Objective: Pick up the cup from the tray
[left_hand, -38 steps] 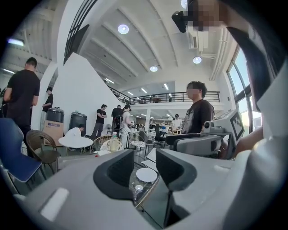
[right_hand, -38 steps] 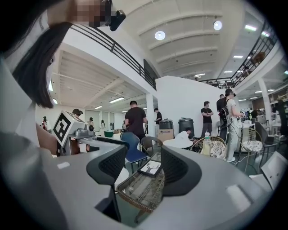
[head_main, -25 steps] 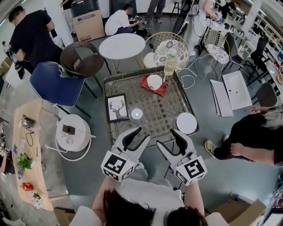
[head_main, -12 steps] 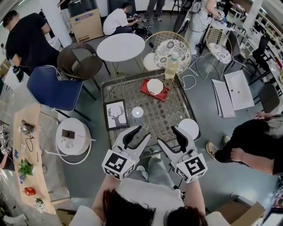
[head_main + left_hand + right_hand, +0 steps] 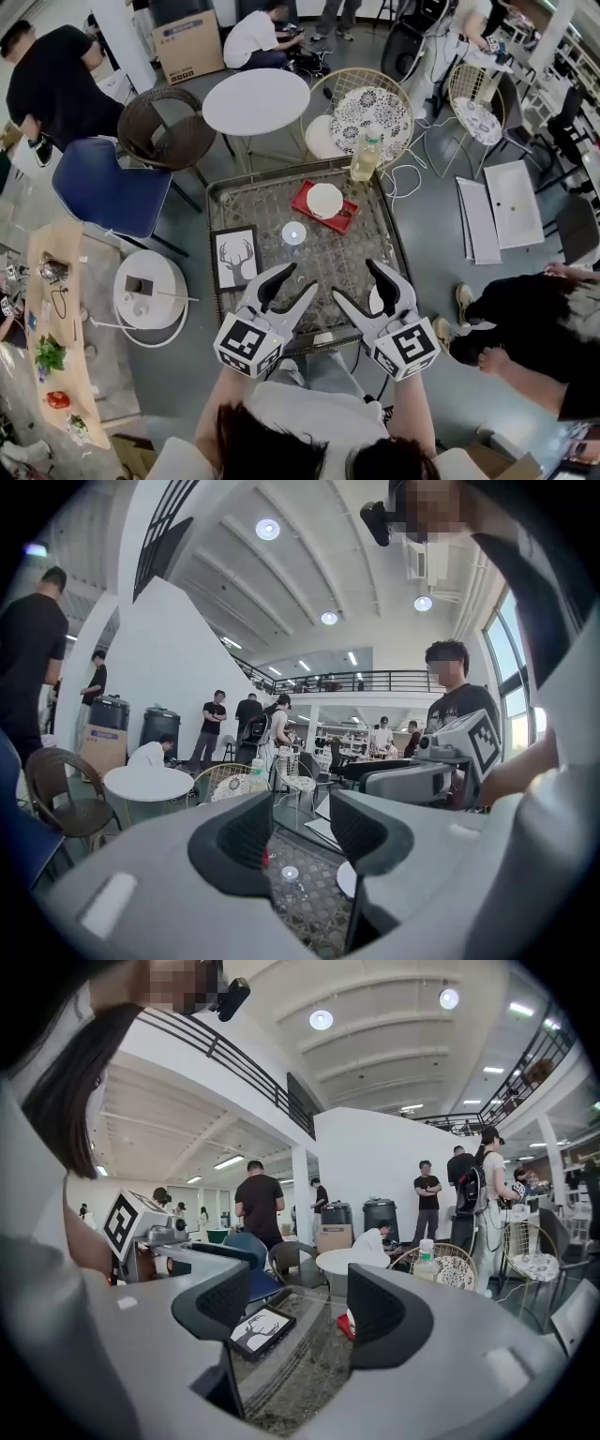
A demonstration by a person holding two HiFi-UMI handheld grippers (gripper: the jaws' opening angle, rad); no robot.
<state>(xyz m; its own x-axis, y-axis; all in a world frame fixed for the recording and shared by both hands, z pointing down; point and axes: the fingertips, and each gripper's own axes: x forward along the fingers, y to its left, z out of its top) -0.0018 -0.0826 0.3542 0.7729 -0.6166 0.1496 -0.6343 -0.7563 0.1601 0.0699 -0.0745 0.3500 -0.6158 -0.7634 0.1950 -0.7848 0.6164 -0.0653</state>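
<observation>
Left gripper [image 5: 300, 278]: jaws apart, empty. Right gripper [image 5: 356, 281]: jaws apart, just been opening, nothing between. White round cup [image 5: 325, 200]: upright on red square tray [image 5: 300, 194], well ahead, midway between grippers; neither judged nearer.

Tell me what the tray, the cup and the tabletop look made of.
Tray: red, flat, even colour, probably plastic. Cup: plain white, smooth, ceramic or plastic, cannot tell which. Tabletop: shiny clear glass over a woven lattice; reflections on it show in the right gripper view.
</observation>
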